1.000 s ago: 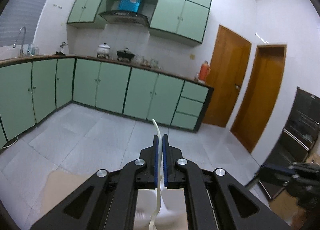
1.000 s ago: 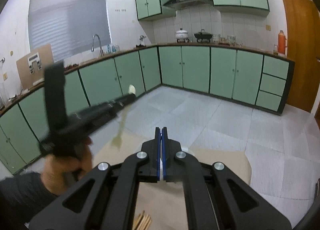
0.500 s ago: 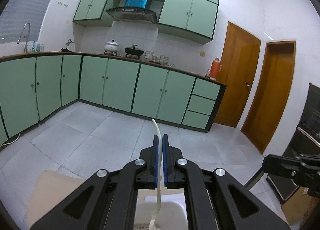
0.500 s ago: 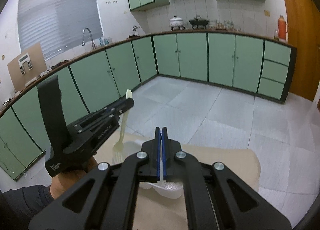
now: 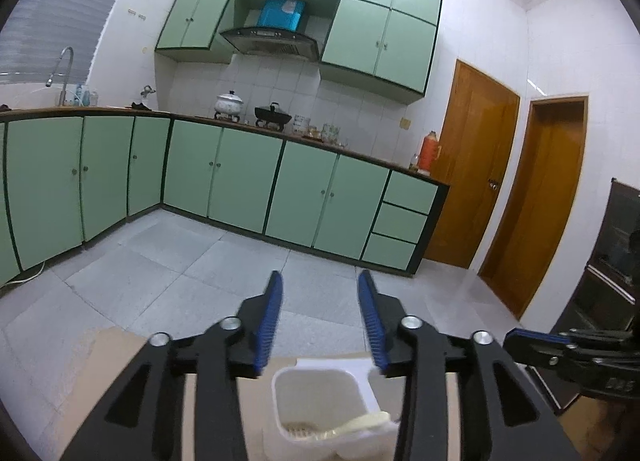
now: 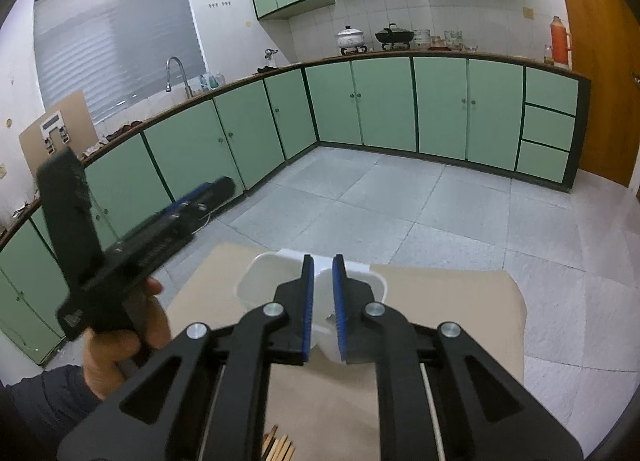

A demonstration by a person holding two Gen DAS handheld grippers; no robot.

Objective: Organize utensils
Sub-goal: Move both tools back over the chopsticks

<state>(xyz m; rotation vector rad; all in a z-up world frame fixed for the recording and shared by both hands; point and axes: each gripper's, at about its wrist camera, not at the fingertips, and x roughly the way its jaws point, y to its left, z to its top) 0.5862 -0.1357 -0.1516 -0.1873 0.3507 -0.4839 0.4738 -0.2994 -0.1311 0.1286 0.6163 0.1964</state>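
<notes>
A white plastic utensil holder [image 5: 320,397] stands on a tan table, just below my left gripper [image 5: 320,301], which is open and empty. A cream plastic fork [image 5: 352,425] lies inside the holder's near compartment. In the right wrist view the same holder [image 6: 256,281] sits behind my right gripper [image 6: 322,281], whose jaws are slightly apart and empty. The left gripper [image 6: 200,205] shows there at the left, held in a hand. Wooden chopsticks [image 6: 280,447] and a thin white utensil [image 6: 432,413] lie at the table's near edge.
The tan table [image 6: 452,321] has its far edge toward a grey tiled floor. Green cabinets [image 5: 240,181] run along the walls. Two wooden doors [image 5: 472,165] are at the right. The right gripper [image 5: 568,353] shows at the right edge of the left wrist view.
My left gripper opened and let go of the cream fork, which now lies in the holder. My right gripper opened a little and moved closer to the holder.
</notes>
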